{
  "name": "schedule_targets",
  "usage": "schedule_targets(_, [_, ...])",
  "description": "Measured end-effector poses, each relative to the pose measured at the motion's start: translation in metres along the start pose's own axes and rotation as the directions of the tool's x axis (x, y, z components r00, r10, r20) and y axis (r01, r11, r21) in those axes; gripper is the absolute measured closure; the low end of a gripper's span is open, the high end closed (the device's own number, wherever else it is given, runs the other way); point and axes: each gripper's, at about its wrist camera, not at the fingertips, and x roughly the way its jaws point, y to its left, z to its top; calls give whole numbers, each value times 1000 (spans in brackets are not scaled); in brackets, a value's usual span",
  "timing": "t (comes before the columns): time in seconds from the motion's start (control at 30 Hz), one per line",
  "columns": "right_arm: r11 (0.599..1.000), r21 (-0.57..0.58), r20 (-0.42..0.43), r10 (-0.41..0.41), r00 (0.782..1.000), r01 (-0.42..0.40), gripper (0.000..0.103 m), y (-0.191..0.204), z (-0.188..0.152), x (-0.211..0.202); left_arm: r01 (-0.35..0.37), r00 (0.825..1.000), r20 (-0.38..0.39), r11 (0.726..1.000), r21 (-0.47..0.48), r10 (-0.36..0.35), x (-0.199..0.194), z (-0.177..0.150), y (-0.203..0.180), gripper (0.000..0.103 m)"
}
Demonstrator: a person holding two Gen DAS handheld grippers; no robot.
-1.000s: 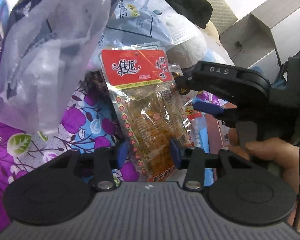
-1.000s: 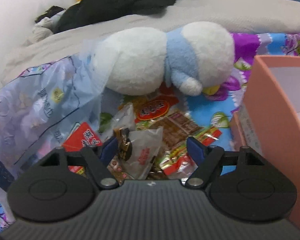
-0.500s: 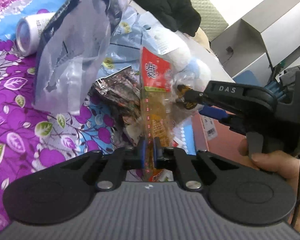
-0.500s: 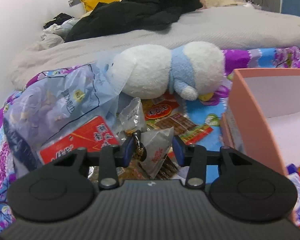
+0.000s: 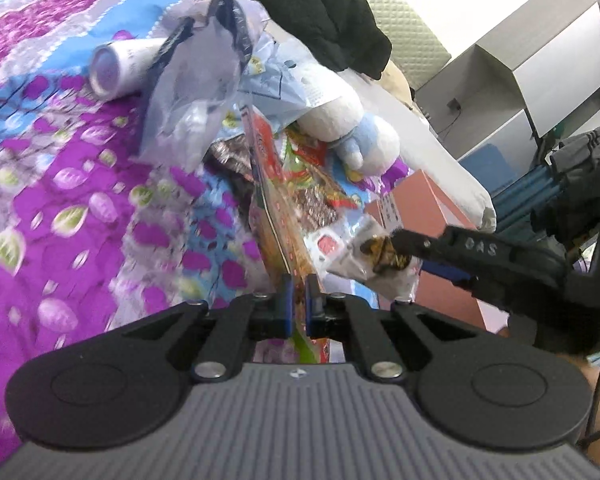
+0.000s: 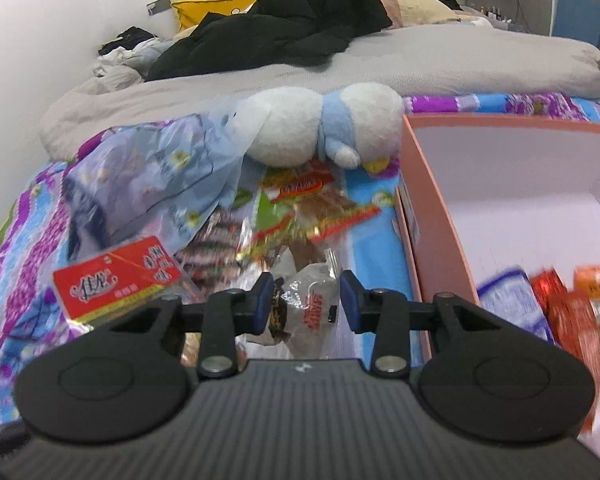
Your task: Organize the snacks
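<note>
Lifted red snack packet (image 5: pixel 274 208), left claw (image 5: pixel 294 300) clamped

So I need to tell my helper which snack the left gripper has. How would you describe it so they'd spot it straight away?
Start at the white-and-blue plush toy lying on the floral bedspread; the snack heap is just in front of it. At the heap's left edge is a long clear packet, pinched in the left gripper. Unlike the crumpled wrappers beside it, it has a red header with white characters.
</note>
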Motion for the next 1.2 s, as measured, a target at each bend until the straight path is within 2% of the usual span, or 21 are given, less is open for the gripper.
schedule_targets(0.27, [999, -12, -36, 31, 999, -31, 64, 4, -58, -43, -19, 1000, -21, 1000, -18, 18, -48, -32, 15, 97])
schedule_targets(0.43, [999, 15, -80, 41, 996, -40, 64, 1, -93, -55, -24, 999, -48, 998, -64, 21, -69, -45, 33, 97])
schedule_targets(0.5, [999, 29, -88, 36, 995, -33, 64, -5, -107, -58, -34, 998, -55, 998, -56, 31, -74, -48, 37, 97])
schedule_targets(0.7, [999, 11, -102, 35, 994, -34, 61, -19, -122, -61, -44, 997, -62, 998, -46, 41, -79, -53, 41, 96])
schedule_targets(0.77, [999, -6, -106, 43, 993, -43, 55, -22, -124, -63, -47, 996, -81, 998, -38, 44, -74, -53, 38, 95])
schedule_targets(0.8, [999, -14, -104, 46, 993, -48, 53, -24, -125, -65, -43, 995, -90, 999, -31, 40, -71, -53, 35, 92])
schedule_targets(0.87, [998, -29, -107, 49, 993, -53, 46, -27, -127, -67, -58, 991, -119, 998, -19, 55, -63, -53, 30, 72])
schedule_targets(0.9, [998, -35, -108, 53, 993, -57, 44, -29, -128, -67, -73, 989, -131, 997, -9, 71, -59, -52, 27, 54])
schedule_targets(0.93, [997, -39, -109, 56, 992, -61, 39, -31, -129, -68, -86, 988, -127, 996, 9, 86, -57, -52, 23, 42])
schedule_targets(1.03, [997, -50, -106, 55, 993, -61, 29, -38, -131, -68, -106, 987, -112, 992, 65, 112, -51, -49, 10, 27])
schedule_targets(1.13, [994, -78, -98, 69, 993, -77, 27, -44, -131, -69, -128, 985, -104, 987, 101, 139, -45, -45, 1, 17])
schedule_targets(1.2, [992, -93, -87, 72, 994, -80, 27, -47, -130, -71, -145, 982, -102, 982, 125, 158, -40, -40, -4, 16])
